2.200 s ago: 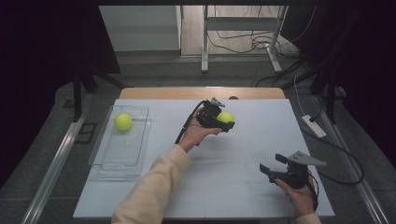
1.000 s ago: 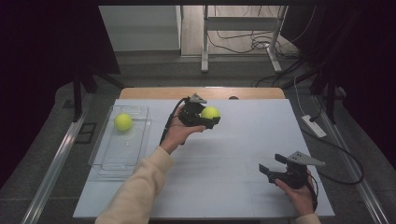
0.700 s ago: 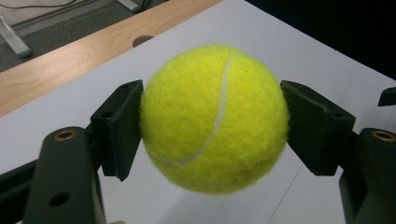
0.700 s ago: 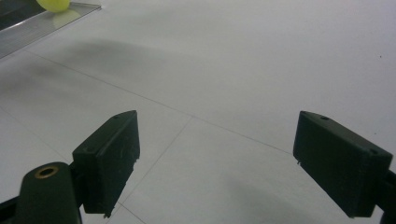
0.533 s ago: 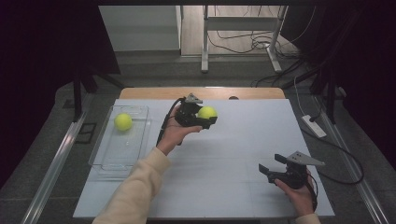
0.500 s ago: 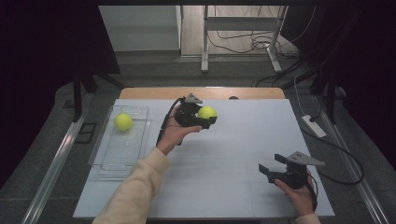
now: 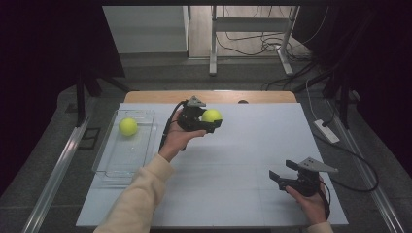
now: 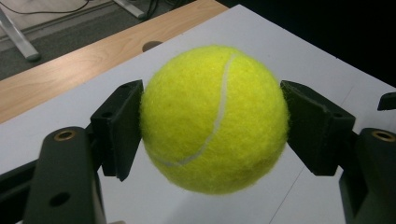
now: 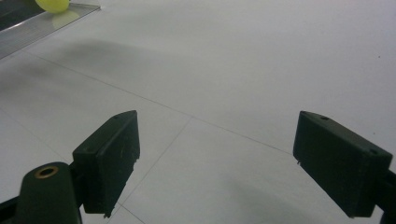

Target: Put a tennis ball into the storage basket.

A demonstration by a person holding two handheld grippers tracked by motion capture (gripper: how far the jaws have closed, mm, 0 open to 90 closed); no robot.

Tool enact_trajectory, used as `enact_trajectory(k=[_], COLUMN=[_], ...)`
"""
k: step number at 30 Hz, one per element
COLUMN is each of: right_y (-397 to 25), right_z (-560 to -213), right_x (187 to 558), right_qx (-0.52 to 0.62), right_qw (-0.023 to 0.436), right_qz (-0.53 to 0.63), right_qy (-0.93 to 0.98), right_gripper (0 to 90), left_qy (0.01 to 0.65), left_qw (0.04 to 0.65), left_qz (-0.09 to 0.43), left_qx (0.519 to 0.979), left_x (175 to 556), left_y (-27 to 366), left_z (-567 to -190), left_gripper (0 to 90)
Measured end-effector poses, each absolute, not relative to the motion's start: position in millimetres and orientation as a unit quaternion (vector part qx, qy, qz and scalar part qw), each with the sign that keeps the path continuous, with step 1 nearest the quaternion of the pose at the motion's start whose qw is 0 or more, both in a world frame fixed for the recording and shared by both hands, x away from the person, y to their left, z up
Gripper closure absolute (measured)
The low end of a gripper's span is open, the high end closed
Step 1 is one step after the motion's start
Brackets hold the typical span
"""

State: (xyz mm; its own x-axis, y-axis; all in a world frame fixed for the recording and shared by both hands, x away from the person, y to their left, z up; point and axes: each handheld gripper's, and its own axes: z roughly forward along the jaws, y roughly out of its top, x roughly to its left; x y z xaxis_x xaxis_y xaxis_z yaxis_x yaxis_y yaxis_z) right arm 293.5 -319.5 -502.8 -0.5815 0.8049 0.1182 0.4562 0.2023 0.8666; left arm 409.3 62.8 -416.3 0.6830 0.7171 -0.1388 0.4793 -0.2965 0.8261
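We see the fuzzy yellow-green tennis ball (image 8: 214, 119) pinched between the two black jaws of the left gripper (image 7: 206, 121), one pad on each side of it. The ball is held in the air above the far middle part of the white table top (image 7: 252, 160), clear of the surface. To the person's left lies a clear plastic rectangular tray (image 7: 112, 162), and a second yellow-green tennis ball (image 7: 128, 126) already rests in its far end.

We judge that the step in hand is the carrying: the ball is picked up, and it is not yet in the tray. The next move, as we understand it, asks to bring the left gripper sideways over the tray's near wall, lower the ball to a free place beside the other ball, and only then let the jaws part. A round ball may roll, so it should be released low.

The right gripper (image 7: 291, 178) rests near the front right of the table, its jaws spread wide and holding nothing.
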Motion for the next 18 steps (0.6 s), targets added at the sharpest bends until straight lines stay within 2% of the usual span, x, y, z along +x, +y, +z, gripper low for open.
enact_trajectory(k=[18], right_y=[-319], right_z=[-503], right_x=[293], right_qx=[0.418], right_qw=[0.184], right_qz=[0.472], right_qy=[0.754], right_gripper=[15.0], left_qy=[0.381], left_qw=[0.462], left_qz=[0.136], left_qx=[0.789], left_x=[406], left_y=[76], left_z=[-413], left_gripper=[27.0])
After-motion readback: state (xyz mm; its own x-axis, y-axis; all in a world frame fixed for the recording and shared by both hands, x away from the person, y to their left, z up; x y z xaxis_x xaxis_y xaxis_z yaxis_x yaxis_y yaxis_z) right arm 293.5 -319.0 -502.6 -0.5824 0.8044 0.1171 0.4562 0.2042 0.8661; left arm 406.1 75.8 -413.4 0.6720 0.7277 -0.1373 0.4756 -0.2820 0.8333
